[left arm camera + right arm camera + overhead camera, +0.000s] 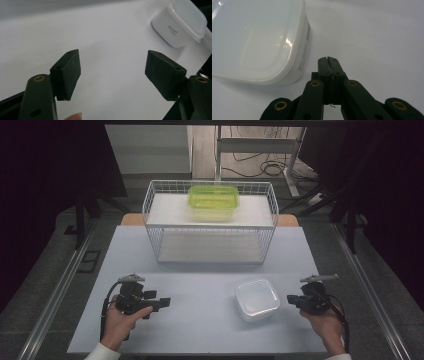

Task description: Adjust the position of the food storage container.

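Note:
A white lidded plastic box stands on the white table, right of centre. It appears again as the white box at the upper right of the left gripper view, and as the white box close on the left in the right gripper view. My right gripper is shut with nothing in it, just right of the box and apart from it; its jaws press together. My left gripper rests at the front left, open and empty, its pads wide apart.
A white wire basket shelf stands at the back of the table, with a green lidded container on its upper level. Beyond the table are a desk frame and cables on the floor.

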### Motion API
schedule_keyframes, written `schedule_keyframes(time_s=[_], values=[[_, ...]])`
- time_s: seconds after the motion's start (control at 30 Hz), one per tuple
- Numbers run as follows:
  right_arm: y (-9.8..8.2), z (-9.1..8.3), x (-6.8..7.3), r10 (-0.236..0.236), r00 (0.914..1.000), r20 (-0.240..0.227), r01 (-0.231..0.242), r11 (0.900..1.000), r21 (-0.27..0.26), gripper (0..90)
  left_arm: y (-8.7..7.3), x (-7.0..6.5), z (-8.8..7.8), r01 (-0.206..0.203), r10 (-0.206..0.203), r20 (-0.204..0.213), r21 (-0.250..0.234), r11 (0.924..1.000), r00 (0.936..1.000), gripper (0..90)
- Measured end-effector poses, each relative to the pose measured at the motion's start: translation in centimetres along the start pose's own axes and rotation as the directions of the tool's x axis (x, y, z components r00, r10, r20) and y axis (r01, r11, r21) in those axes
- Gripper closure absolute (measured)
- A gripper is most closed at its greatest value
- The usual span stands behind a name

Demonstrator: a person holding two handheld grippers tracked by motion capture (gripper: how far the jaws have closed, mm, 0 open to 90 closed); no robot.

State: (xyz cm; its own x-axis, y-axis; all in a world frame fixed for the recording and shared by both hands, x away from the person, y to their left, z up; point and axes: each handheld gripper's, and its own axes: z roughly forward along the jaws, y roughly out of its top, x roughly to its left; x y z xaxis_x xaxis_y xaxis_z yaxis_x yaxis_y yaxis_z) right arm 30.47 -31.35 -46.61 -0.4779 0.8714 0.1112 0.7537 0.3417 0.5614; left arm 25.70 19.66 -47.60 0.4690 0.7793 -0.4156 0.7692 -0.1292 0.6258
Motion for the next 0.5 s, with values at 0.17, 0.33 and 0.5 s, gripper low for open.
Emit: schedule_keyframes(time_s=[0.17,0.33,0.5], values=[[0.2,0.5,0.6,-0.018,0.9998,-0.011,0.018,1.000,0.016,88.8,0.0,0.0,0.0,0.002,-0.002,0.002,0.001,1.0000,1.0000,28.0],[0.3,0.8,1.3,-0.022,0.9994,-0.028,0.022,0.999,0.025,88.7,0.0,0.1,0.0,0.003,-0.003,0.002,0.004,1.0000,1.0000,28.0],[0.4,0.9,2.0,-0.029,0.9992,-0.027,0.030,0.999,0.022,88.8,0.0,0.1,0.0,0.003,-0.003,0.005,0.004,1.0000,1.0000,28.0]])
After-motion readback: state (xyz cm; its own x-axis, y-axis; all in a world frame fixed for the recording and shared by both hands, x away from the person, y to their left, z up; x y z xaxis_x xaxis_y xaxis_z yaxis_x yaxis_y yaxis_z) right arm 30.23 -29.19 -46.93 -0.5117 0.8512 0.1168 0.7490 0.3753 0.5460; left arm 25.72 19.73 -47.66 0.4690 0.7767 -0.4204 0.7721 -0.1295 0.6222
